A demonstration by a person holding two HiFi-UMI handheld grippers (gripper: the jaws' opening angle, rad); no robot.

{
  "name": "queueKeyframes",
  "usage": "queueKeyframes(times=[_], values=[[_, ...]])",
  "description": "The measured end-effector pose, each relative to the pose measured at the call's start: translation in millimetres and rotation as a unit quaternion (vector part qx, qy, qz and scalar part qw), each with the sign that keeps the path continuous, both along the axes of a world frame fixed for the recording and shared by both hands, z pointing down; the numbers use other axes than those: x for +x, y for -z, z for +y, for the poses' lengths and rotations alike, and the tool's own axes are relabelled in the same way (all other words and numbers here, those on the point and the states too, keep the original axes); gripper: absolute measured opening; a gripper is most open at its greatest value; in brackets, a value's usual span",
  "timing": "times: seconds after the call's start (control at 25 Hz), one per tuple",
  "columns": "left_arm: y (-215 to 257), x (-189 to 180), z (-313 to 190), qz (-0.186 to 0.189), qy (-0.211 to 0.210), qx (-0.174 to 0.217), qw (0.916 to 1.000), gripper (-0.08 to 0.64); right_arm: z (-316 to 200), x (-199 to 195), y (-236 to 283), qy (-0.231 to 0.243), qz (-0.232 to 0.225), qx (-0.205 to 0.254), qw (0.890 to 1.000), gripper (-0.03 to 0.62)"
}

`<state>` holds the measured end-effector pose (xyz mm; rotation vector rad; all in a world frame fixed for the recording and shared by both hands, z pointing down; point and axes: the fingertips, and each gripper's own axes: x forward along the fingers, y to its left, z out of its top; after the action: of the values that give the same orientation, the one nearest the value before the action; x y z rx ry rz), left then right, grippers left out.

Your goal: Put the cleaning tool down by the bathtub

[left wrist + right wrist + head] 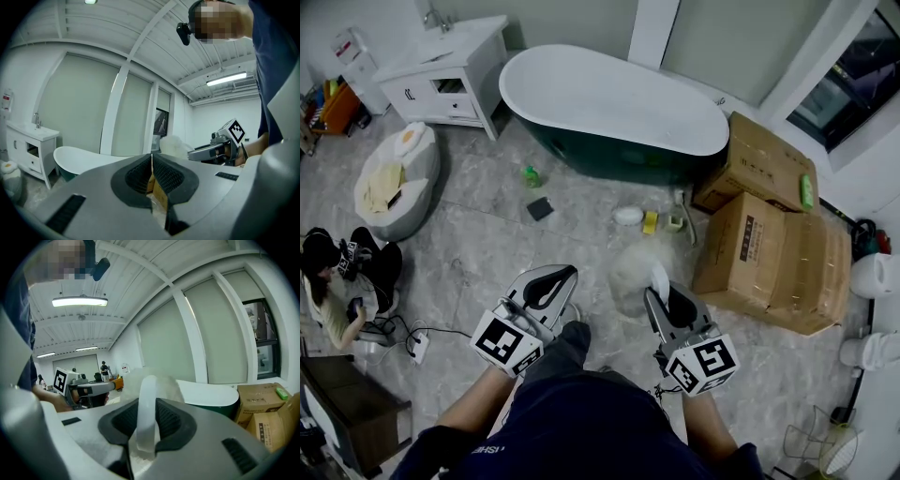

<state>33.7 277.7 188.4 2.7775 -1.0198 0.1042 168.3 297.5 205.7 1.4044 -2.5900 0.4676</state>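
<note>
Two hand-held grippers are out in front of the person, both aimed towards the dark green bathtub (609, 103). The right gripper (664, 294) is clamped on the cleaning tool (649, 274): its jaws pinch the flat white handle (146, 401), which stands on edge between the pads as a narrow looped strip. The tool's long axis runs on along the line of the jaws. Its fluffy white head (161, 380) sticks out past the jaw tips, on the bathtub side of the gripper, pointing at the tub's near wall. The tool is held above the grey tiled floor (478, 244), apart from the tub.

The left gripper (555, 279) is farther from the tub's right end than the right gripper is; its jaws are pressed together with only a thin slit between them and nothing held.

On the floor just in front of the bathtub lie a green bottle (531, 175), a dark square pad (540, 208), a white round item (628, 216) and a small yellow item (650, 222). Cardboard boxes (769, 234) stand against the tub's right end, and a white vanity cabinet (450, 80) stands off its left end
</note>
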Motion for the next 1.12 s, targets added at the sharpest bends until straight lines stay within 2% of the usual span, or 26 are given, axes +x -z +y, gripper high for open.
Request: queueKeyframes(times=[0.68, 1.12], values=[[-5.7, -68.7, -111.4, -0.007, -0.009, -0.004, 0.9999, 0.037, -115.0, -67.6, -0.5, -0.008, 0.013, -0.004, 1.0, 0.095], [-12.2, -81.2, -149.2, -0.018, 0.0, -0.007, 0.9998, 0.037, -158.5, -69.1, -7.7, -0.011, 0.013, -0.008, 1.0, 0.095]])
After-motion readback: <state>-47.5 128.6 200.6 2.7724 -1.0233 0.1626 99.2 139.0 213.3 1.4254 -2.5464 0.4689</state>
